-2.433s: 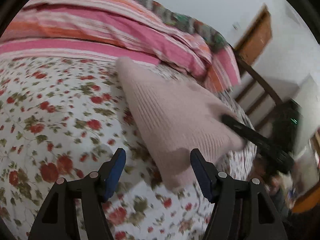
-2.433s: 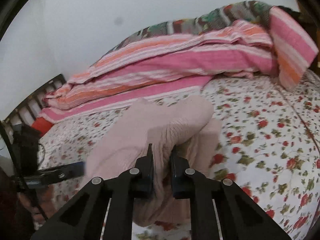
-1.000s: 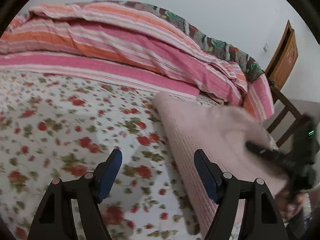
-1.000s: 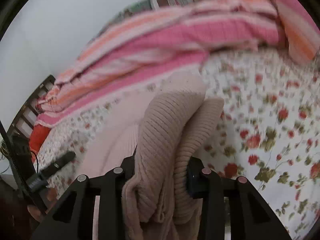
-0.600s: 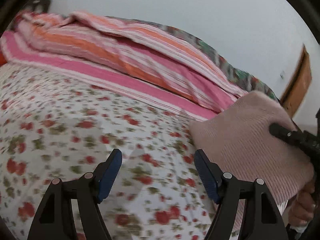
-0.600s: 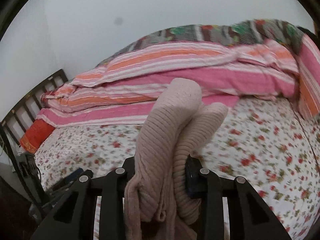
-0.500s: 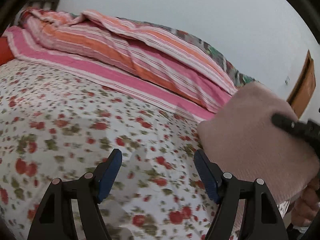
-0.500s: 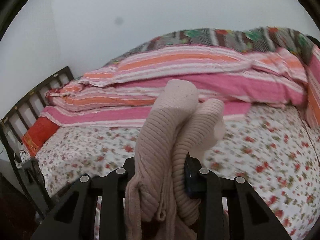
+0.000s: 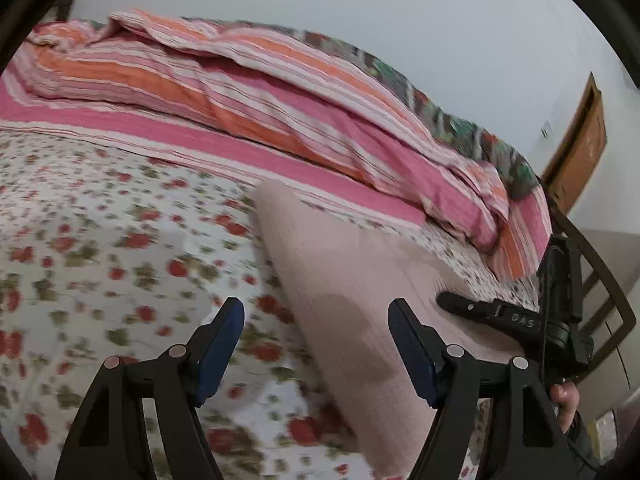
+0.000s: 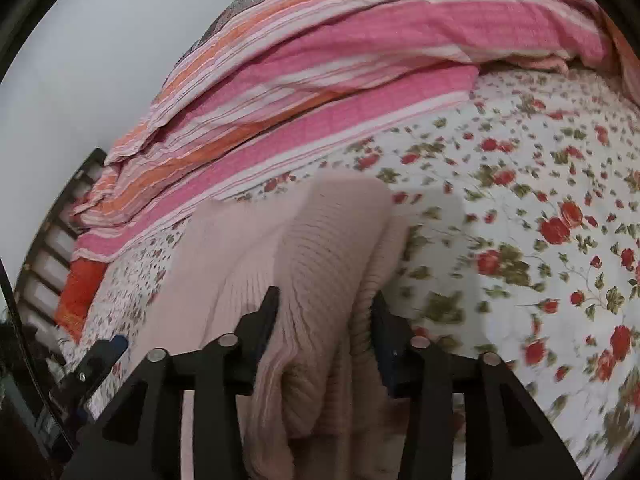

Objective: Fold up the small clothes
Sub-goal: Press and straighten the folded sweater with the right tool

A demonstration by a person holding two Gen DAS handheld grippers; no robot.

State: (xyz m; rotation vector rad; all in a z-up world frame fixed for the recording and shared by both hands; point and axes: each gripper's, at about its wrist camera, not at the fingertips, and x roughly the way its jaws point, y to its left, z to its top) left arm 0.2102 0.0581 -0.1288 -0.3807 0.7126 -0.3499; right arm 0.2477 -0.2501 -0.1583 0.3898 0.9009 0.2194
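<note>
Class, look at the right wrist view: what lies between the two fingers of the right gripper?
A bunched fold of the pink knitted garment fills the gap of the right gripper, whose jaws are opening. The right wrist view shows it.

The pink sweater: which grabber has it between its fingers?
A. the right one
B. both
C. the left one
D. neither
A: the bunched pink sweater sits between the opening jaws of the right gripper, while the left gripper is open and holds nothing.
</note>
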